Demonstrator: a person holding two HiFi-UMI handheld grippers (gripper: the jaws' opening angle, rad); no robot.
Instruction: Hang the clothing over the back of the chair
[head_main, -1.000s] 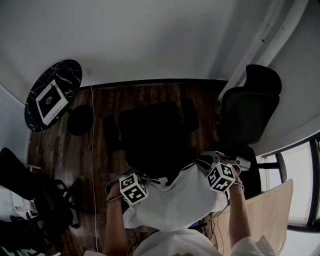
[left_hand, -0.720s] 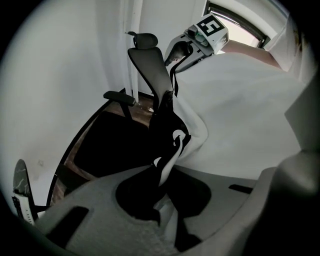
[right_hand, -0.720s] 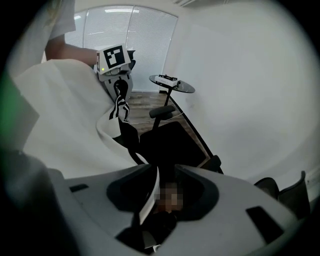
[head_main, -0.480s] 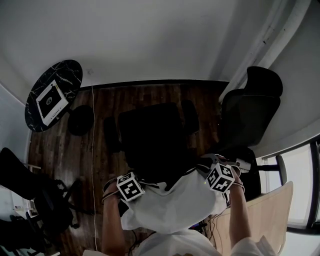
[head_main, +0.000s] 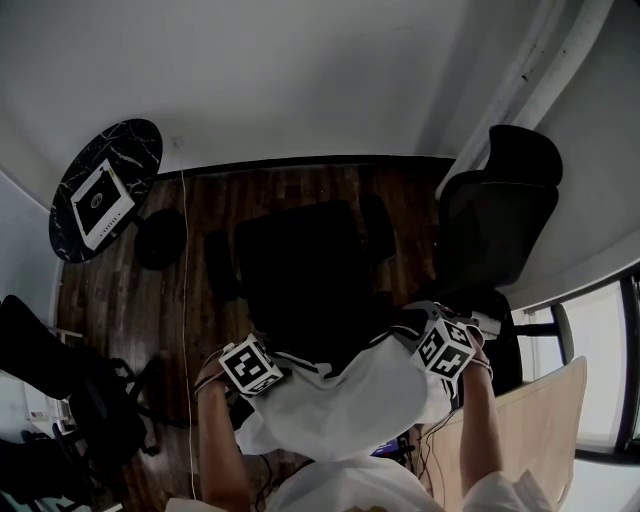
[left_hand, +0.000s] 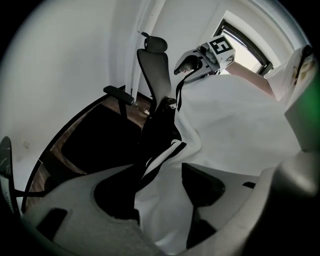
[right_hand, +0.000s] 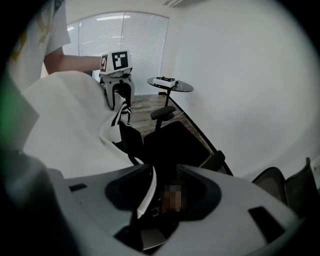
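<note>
Clothing (head_main: 345, 400) lay draped over the back of the chair (head_main: 300, 270), long axis along its top. My left gripper (head_main: 262, 372) and right gripper (head_main: 425, 335) sat at either end, fingers just opened, apart, cloth slack between.

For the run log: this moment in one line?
garment: over chair back | left gripper: jaws just opened, garment between | right gripper: jaws just opened, garment between

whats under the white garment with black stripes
The black office chair: its seat and armrests show beyond the white striped garment; the backrest's top edge is hidden.
</note>
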